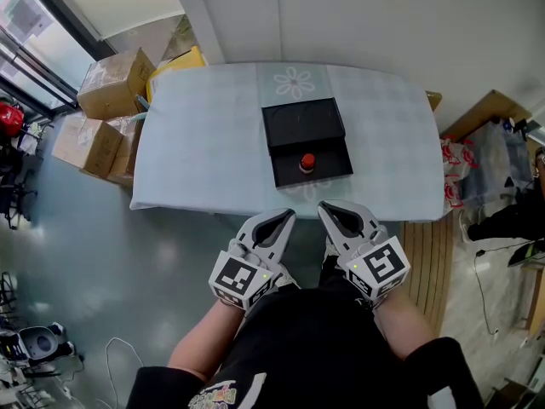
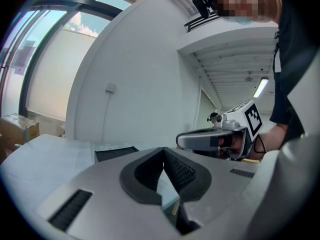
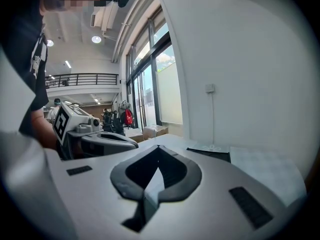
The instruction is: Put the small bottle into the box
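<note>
A small bottle with a red cap stands inside the open black box on the pale tablecloth; the box's other black half lies just behind it. Both grippers hover side by side before the table's near edge, apart from the box. My left gripper is shut and empty, its tips meeting in the left gripper view. My right gripper is also shut with nothing in it. Each gripper view shows the other gripper beside it, and the black box far ahead.
The table stands against a white wall. Cardboard boxes are stacked on the floor at its left, with a yellow item behind. Bags and wooden panels crowd the right side. A cable lies on the grey floor.
</note>
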`<state>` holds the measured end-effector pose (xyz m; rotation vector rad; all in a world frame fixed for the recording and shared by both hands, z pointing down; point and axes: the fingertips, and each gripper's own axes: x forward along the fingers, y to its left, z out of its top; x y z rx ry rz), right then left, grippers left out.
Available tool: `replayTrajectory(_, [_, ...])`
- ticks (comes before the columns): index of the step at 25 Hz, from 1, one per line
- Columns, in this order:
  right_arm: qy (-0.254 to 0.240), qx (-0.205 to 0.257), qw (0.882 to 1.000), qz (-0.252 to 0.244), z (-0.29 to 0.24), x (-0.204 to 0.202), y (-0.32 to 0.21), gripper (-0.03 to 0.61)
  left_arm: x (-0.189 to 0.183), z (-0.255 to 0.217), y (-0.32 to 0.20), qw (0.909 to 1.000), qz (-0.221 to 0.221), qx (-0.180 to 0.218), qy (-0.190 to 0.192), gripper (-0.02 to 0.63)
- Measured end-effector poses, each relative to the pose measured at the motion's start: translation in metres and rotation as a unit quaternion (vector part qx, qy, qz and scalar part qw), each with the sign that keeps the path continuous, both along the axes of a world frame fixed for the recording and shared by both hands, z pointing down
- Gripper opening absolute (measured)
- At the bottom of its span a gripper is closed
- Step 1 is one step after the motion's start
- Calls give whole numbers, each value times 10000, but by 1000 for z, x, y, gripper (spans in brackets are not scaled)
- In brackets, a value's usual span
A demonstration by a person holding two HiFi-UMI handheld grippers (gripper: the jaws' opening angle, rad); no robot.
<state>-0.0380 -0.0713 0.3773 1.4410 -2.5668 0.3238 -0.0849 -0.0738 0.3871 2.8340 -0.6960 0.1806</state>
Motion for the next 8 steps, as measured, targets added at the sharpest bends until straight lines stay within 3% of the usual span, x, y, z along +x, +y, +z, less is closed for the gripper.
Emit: replayTrajectory(8, [-2,2,10000,-33,3,-4,5,9,-4,4,4,10000,-11,-5,-12,9])
